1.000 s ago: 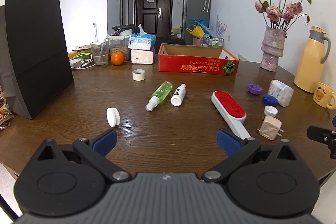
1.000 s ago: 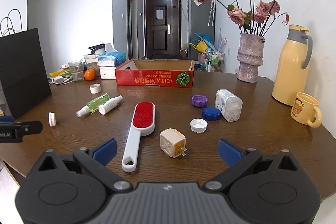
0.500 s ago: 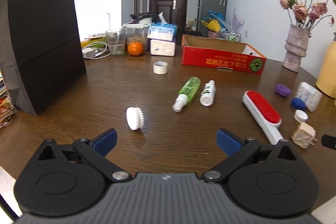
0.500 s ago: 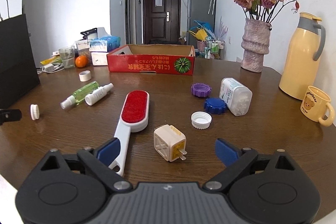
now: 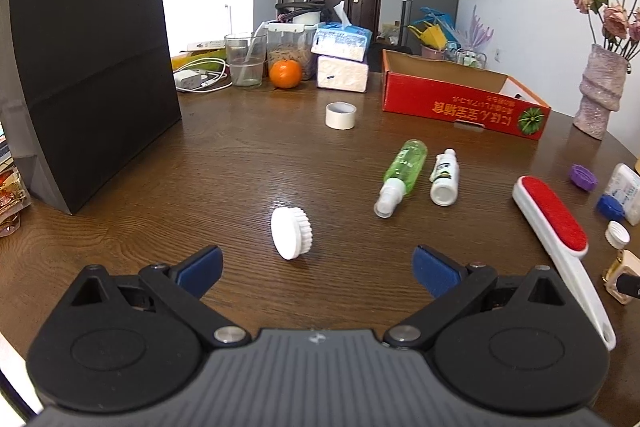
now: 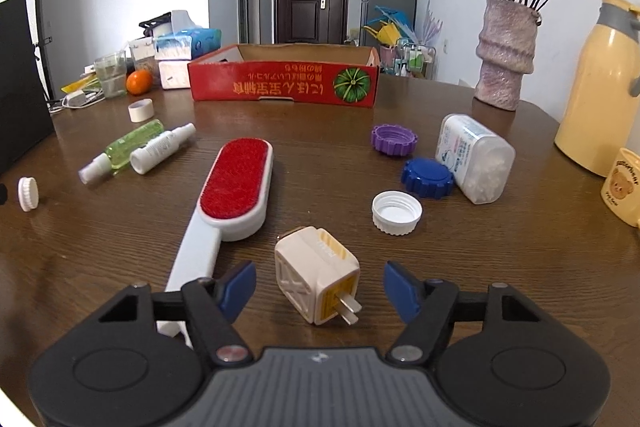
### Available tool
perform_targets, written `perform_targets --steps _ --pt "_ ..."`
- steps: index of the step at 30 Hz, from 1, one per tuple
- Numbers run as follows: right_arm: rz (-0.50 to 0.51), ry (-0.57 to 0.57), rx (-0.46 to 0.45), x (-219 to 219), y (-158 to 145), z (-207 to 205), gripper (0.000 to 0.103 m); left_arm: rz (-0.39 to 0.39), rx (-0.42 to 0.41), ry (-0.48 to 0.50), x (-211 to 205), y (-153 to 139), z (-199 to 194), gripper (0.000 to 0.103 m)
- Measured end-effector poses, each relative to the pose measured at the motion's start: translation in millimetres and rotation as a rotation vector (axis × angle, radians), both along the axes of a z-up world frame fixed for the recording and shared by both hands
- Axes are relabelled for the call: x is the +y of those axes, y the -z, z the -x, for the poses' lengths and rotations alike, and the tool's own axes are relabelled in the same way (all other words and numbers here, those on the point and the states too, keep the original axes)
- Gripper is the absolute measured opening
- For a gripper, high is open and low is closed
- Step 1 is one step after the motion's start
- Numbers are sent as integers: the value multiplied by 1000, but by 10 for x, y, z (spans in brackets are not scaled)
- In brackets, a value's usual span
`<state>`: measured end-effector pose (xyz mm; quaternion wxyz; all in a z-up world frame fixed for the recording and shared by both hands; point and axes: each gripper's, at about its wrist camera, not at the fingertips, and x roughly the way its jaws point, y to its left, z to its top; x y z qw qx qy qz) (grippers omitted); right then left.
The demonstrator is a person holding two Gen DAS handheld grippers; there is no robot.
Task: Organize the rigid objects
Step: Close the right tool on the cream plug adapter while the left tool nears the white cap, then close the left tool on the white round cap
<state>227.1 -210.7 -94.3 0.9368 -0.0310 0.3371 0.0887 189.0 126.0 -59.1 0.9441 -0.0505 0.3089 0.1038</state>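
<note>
Plug adapter (image 6: 316, 279), cream with yellow end face, lies on its side on the bench (image 6: 320, 147), prongs toward the camera, between the blue pads of the right tongs (image 6: 320, 285). Those jaws have just been closing; a gap shows on either side of the adapter, pads not touching it. From the left wrist view only a sliver of it shows at the far right edge (image 5: 622, 277), with a dark tip of the right tongs across it.

Left tongs (image 5: 316, 269) stand wide, nothing between the pads. White ribbed cap (image 5: 291, 233) stands on edge on the bench just ahead of them; in the right view it sits small at the far left.

Lint brush (image 6: 230, 203), red pad and white handle, lies beside the adapter, its handle passing under the right tongs' left finger.

Right view alone: yellow thermos (image 6: 600, 83), bear mug (image 6: 624, 187), open white cap (image 6: 396, 213) seen from above, cotton-swab box (image 6: 476, 157) in full.

Left view alone: black paper bag (image 5: 88, 55) in full, drinking glass, charger cables.

Both views: red cardboard tray (image 6: 284, 83), green spray bottle (image 5: 402, 177), white bottle (image 5: 444, 177), tape roll (image 5: 340, 115), orange (image 5: 285, 74), purple cap (image 6: 394, 139), blue cap (image 6: 427, 177), vase (image 6: 506, 55).
</note>
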Motion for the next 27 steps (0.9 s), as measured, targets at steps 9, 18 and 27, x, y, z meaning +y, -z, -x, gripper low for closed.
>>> perform_targets --steps 9,18,27 --pt "-67 -25 30 -44 149 -219 31 4 17 -34 93 63 -167 103" --pt "-90 -2 20 -72 152 -326 31 9 32 -65 194 123 -356 103" --pt "-91 18 9 -87 150 -387 31 7 44 -109 245 206 -537 93"
